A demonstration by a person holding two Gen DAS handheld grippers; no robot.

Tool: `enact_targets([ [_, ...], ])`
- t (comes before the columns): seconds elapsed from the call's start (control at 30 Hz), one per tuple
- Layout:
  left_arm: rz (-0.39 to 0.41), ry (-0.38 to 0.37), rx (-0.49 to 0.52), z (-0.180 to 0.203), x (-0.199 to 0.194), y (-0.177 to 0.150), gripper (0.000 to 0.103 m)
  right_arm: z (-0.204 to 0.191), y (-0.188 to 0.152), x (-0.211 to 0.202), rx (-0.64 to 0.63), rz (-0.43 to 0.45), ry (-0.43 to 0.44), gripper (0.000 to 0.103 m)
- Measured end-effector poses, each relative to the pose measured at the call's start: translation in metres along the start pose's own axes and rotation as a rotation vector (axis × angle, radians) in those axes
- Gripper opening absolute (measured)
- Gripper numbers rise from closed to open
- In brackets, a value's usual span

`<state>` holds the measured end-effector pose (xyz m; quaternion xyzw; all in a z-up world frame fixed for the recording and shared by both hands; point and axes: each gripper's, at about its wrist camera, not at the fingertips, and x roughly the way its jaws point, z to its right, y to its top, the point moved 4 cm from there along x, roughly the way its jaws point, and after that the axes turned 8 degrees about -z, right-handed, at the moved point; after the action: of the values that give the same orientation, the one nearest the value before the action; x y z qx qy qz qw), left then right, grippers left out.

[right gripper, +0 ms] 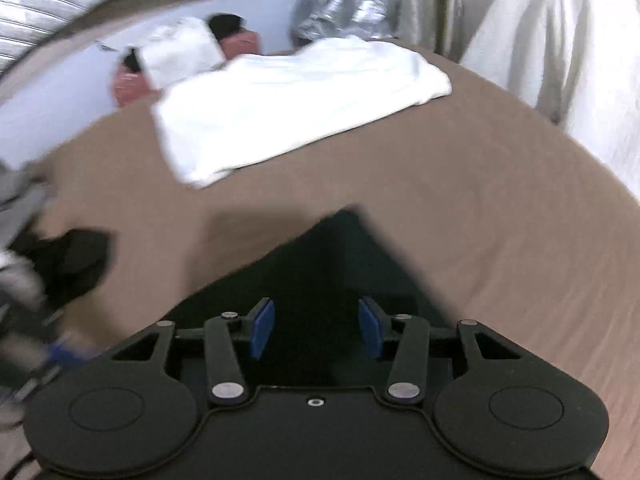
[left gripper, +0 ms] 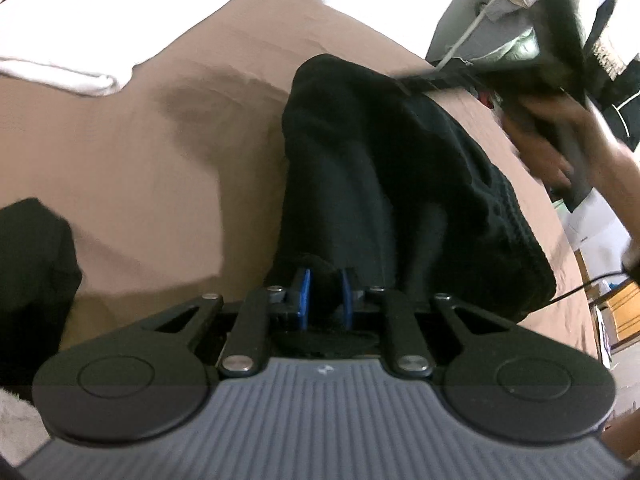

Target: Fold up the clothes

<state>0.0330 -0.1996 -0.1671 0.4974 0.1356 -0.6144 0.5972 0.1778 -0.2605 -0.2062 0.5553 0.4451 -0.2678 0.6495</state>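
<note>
The left gripper (left gripper: 325,298) has its blue pads nearly together, pinching a fold of the black knitted garment (left gripper: 384,184), which stretches ahead of it across the brown bed sheet (left gripper: 140,160) toward the right gripper (left gripper: 560,52), seen blurred at upper right. In the right wrist view the right gripper (right gripper: 316,330) is wide apart, holding nothing, with the black garment (right gripper: 320,264) spread beneath and ahead of it. A folded white cloth (right gripper: 288,108) lies farther ahead on the sheet (right gripper: 480,200).

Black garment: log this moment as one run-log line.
left gripper: shut on black garment | right gripper: open, above garment | surface: brown bedsheet | white folded cloth: apart
</note>
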Motion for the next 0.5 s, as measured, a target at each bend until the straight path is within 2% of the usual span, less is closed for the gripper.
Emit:
enact_targets([
  [0.07,-0.014,0.003,-0.025,-0.004,0.0,-0.004,0.013,0.01,0.018,0.024,0.019,-0.011,-0.021,0.068],
  [0.1,-0.025,-0.003,-0.044,-0.006,0.0,-0.006,0.007,0.014,0.024,0.039,0.025,-0.032,-0.016,0.068],
  [0.13,-0.033,-0.002,-0.052,-0.007,0.001,-0.007,0.006,0.014,0.024,0.051,0.028,-0.055,0.009,0.062],
  [0.17,-0.041,-0.001,-0.059,-0.009,0.001,-0.009,0.005,0.012,0.021,0.059,0.031,-0.059,0.04,0.039],
  [0.2,-0.048,-0.004,-0.065,-0.009,0.001,-0.011,0.004,0.009,0.017,0.063,0.032,-0.048,0.052,0.029],
  [0.27,-0.056,-0.013,-0.071,-0.01,0.001,-0.013,0.003,0.008,0.011,0.057,0.027,0.017,0.021,0.018],
  [0.37,-0.078,-0.016,-0.071,-0.01,0.004,-0.014,0.001,0.02,0.01,0.04,0.095,0.116,-0.035,0.016],
  [0.43,-0.104,-0.021,-0.072,-0.01,0.008,-0.015,0.0,0.03,0.008,0.036,0.144,0.131,-0.06,0.016],
  [0.5,-0.176,-0.024,-0.069,-0.009,0.015,-0.021,0.0,0.037,0.005,0.041,0.184,0.116,-0.084,0.017],
])
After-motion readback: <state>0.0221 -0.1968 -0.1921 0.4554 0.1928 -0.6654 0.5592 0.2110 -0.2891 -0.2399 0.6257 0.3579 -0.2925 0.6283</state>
